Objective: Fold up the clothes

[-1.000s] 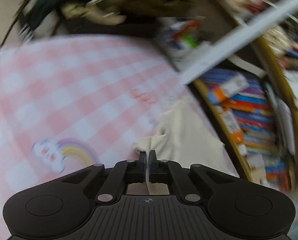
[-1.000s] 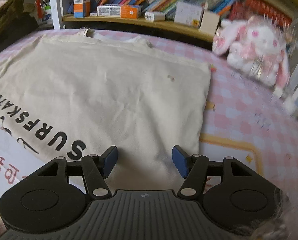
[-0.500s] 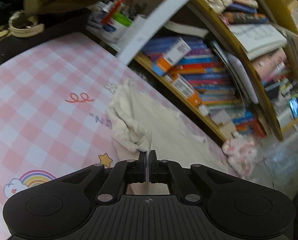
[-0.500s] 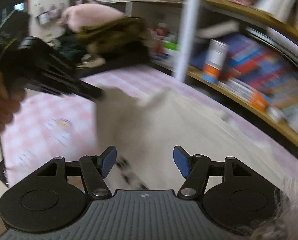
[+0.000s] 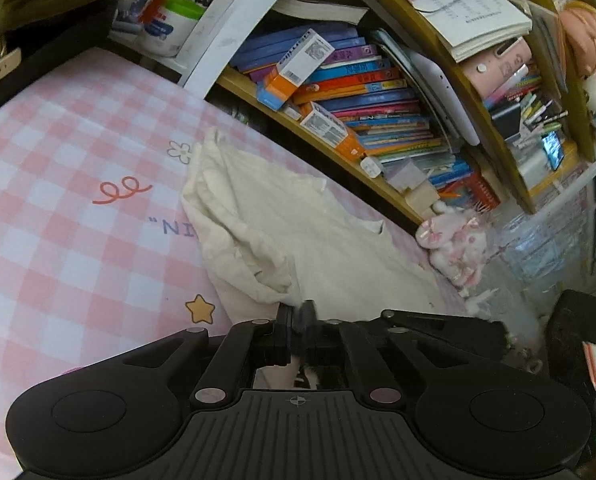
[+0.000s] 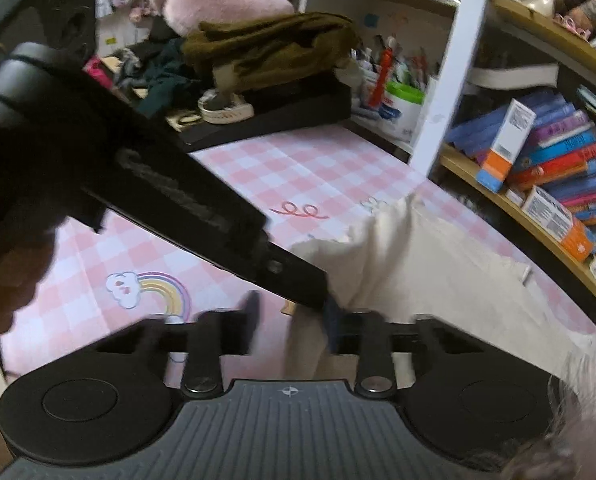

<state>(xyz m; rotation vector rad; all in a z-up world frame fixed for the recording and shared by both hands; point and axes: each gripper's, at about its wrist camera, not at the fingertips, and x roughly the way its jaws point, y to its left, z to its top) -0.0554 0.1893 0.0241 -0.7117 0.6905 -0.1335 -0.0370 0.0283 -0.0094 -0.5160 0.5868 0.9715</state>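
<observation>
A soft, creased cream T-shirt is spread over a pink-and-white checked cloth below wooden bookshelves. A bunched fold at its near left edge is pinched between the almost closed jaws of the left gripper. The right gripper, blurred, has just been closing; its jaws are seen apart around the shirt's edge.

Left gripper nearly closed; right gripper jaws, blurred, seemingly closing.
</observation>
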